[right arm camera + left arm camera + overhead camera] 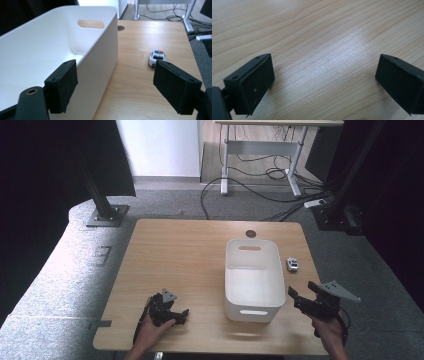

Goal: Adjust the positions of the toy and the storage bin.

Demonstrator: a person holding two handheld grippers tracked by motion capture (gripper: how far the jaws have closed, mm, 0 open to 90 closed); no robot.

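A white plastic bin [252, 280] with handle slots stands on the right half of the wooden table [180, 260]; its inside looks bare. To the right of the bin lies a small white toy car [292, 264], also seen ahead in the right gripper view as the toy car [157, 57]. My right gripper [302, 295] hovers open beside the bin's [50, 42] near right corner, nothing between its pads. My left gripper [175, 312] rests low at the table's front left, open over bare wood, as the left gripper [324, 77] shows.
A round cable hole [250, 233] sits at the table's far edge behind the bin. Beyond the table are a grey floor, black frame posts [102, 202], a desk [265, 150] and loose cables [270, 190].
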